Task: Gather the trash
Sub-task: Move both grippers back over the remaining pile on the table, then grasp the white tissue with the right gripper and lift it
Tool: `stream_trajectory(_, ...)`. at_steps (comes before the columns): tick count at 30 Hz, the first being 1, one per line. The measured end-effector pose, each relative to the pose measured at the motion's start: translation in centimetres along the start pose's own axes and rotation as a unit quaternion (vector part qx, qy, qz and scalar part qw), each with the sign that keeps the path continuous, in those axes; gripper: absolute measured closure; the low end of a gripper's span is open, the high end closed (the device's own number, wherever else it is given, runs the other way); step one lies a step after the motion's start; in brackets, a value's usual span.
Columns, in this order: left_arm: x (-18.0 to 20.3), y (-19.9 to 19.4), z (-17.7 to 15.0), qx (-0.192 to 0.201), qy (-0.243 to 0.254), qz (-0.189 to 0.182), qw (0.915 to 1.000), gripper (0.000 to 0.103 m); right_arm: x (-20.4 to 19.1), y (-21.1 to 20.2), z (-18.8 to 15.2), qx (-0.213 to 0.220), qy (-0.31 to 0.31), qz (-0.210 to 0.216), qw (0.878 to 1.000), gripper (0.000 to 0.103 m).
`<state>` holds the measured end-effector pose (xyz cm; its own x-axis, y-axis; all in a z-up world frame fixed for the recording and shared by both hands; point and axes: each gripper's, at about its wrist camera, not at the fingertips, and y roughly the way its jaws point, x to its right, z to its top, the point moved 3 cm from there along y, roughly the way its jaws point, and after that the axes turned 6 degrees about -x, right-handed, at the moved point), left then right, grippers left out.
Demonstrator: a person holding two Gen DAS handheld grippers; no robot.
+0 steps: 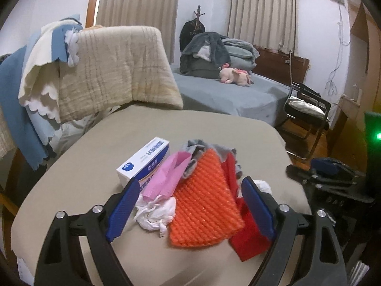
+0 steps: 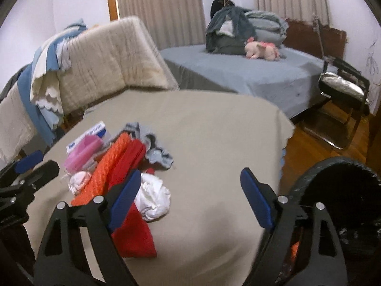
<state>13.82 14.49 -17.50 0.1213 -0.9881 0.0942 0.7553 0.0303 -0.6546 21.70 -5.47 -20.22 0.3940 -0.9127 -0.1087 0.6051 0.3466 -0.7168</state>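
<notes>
Trash pile (image 1: 190, 190) on tan-covered table (image 1: 214, 128): left wrist view shows my left gripper (image 1: 190, 205) spread wide, straddling orange netting (image 1: 204, 205), pink bag (image 1: 166, 178), white wad (image 1: 157, 214), gripping nothing; box (image 1: 145, 159) at eleven o'clock. Right wrist view: my right gripper (image 2: 190, 200) open, empty over bare cloth; red bag (image 2: 135, 236), crumpled white wad (image 2: 154, 200) at nine o'clock; black bin (image 2: 338, 205) at three.

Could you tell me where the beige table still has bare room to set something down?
The beige table is bare to the right of the trash pile, out to the edge by the black bin, and behind the pile toward the draped chair. The left-front part is crowded.
</notes>
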Motion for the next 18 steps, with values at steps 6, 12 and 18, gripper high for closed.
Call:
stream_trajectory(6,-0.8,1.3,-0.4,-0.011,0.001,0.002,0.9999,0.019,-1.1,3.0,-1.2,-0.041,-0.006,0.018,0.999,0.031)
stream_trajectory(12,-1.6,2.2,-0.7,-0.018,-0.006,0.0,0.9998,0.02,-2.2,4.7,-1.4,-0.066,-0.017,0.041,0.997,0.046)
stream_trajectory(18,-1.8,2.7,-0.8,-0.022,-0.009,0.0,0.9997,0.02,-3.3,5.1,-1.4,-0.079,-0.028,0.078,0.993,0.074)
